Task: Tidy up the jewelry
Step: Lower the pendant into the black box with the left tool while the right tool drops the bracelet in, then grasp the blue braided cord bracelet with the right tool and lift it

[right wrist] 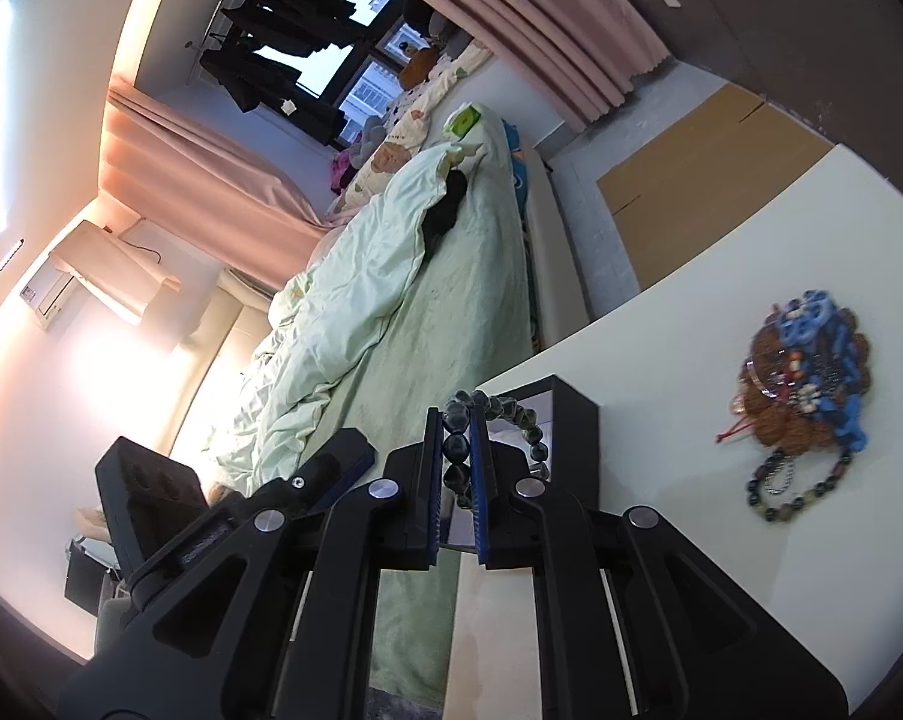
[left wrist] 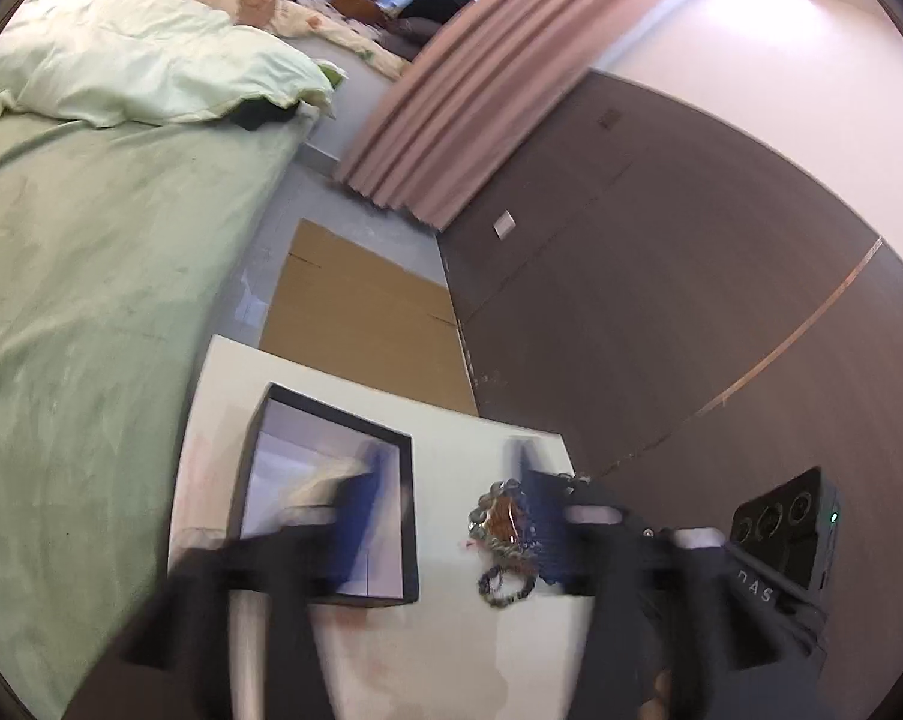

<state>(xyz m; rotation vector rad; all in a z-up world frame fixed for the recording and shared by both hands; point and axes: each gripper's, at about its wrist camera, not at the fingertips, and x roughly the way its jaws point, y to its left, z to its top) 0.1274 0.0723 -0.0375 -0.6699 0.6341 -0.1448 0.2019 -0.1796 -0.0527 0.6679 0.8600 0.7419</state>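
Note:
In the right wrist view my right gripper (right wrist: pixel 456 420) is shut on a dark beaded bracelet (right wrist: pixel 514 414), whose loop hangs over the black open-topped box (right wrist: pixel 574 405) on the white table (right wrist: pixel 661 312). A heap of jewelry (right wrist: pixel 805 378) with blue pieces, brown beads and a dark bead bracelet lies on the table to the right. In the left wrist view my left gripper (left wrist: pixel 451 480) is open and blurred, one finger over the black box (left wrist: pixel 412 504), the other beside the jewelry heap (left wrist: pixel 499 528).
A bed with green bedding (left wrist: pixel 91 276) runs along the table's far side. Flat cardboard (left wrist: pixel 355 312) lies on the floor beyond the table. A brown wall (left wrist: pixel 661 276) and pink curtains (left wrist: pixel 463 96) stand close by.

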